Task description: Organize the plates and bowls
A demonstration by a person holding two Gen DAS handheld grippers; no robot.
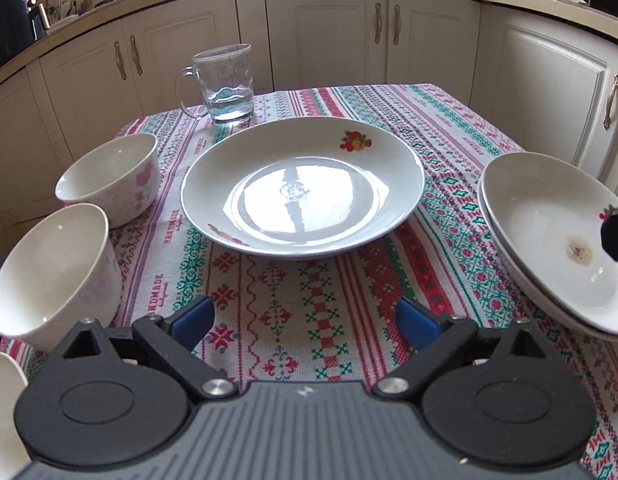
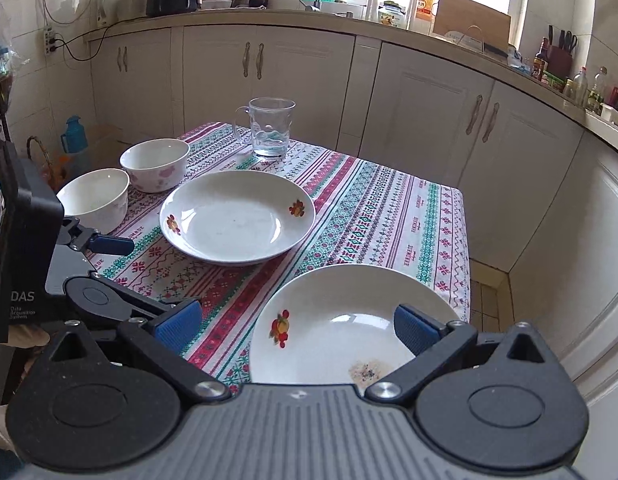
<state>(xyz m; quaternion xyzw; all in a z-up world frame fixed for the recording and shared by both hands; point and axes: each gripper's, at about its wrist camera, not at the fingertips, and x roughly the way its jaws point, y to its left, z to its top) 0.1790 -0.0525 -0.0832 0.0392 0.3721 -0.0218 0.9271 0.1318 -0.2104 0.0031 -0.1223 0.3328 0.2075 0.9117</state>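
— What's sitting on the table [image 2: 389,208]?
— Centre plate [image 1: 303,186], two bowls [image 1: 113,178] left, glass mug [image 1: 225,82] behind, stacked plates [image 1: 549,236] right.
— The claws?
— Left gripper [image 1: 305,320] gaping, empty; right gripper [image 2: 297,330] hanging wide over the stack.

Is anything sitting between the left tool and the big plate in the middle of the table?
Nothing visible. Only bare tablecloth lies between the open left tool and the middle plate. The two bowls stand off to its left.
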